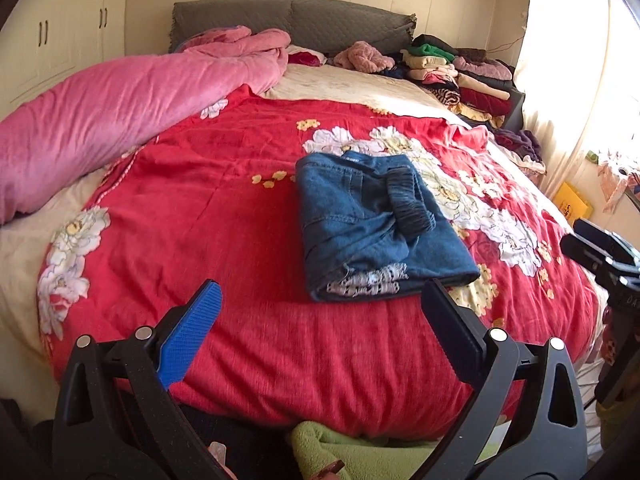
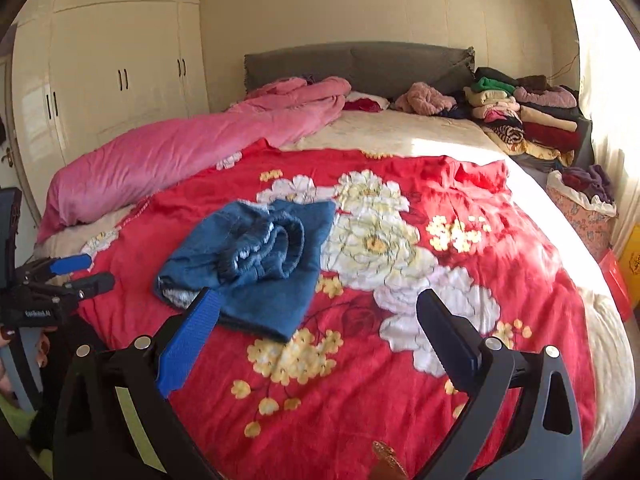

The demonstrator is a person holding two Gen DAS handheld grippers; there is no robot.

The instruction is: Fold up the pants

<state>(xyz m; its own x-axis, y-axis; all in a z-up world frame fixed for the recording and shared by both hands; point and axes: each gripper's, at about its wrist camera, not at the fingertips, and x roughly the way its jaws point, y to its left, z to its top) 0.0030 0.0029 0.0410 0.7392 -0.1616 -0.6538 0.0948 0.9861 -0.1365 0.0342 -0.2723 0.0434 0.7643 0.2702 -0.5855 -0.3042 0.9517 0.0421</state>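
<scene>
Blue denim pants (image 1: 372,224) lie folded into a compact rectangle on the red floral bedspread (image 1: 224,208), with the elastic waistband on top. They also show in the right wrist view (image 2: 256,264). My left gripper (image 1: 320,296) is open and empty, held just short of the pants' near edge. My right gripper (image 2: 316,304) is open and empty, above the bedspread at the pants' near right corner. The left gripper shows at the left edge of the right wrist view (image 2: 86,270), and the right gripper at the right edge of the left wrist view (image 1: 592,248).
A pink duvet (image 1: 120,112) lies rolled along the bed's left side. Stacks of folded clothes (image 1: 460,76) sit at the bed's far right by the grey headboard (image 1: 288,20). A basket of clothes (image 2: 584,200) stands right of the bed. Wardrobes (image 2: 112,72) line the left wall.
</scene>
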